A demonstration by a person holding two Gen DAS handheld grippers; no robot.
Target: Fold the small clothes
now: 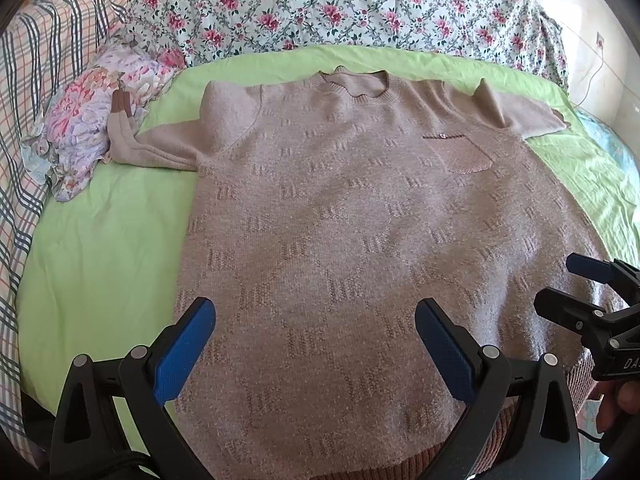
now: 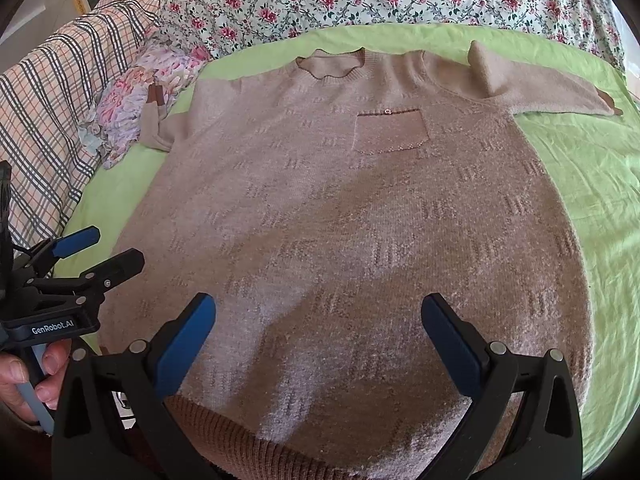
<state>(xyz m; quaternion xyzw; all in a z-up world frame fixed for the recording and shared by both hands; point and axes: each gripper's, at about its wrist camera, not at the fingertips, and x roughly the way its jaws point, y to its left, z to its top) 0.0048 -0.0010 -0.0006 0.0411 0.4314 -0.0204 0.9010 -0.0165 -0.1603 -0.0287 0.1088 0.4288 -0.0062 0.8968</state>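
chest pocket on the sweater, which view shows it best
The right wrist view: the chest pocket sits near the middle, squarely seen, with its dark top trim and small button clear. In the left wrist view the pocket lies farther right, skewed and paler, its outline harder to trace.

Sweaters: one, a beige knit sweater, flat on the sheet
Pockets: one chest pocket
Sheets: one green sheet
Crumpled floral cloths: one
Grippers: two, left gripper, right gripper
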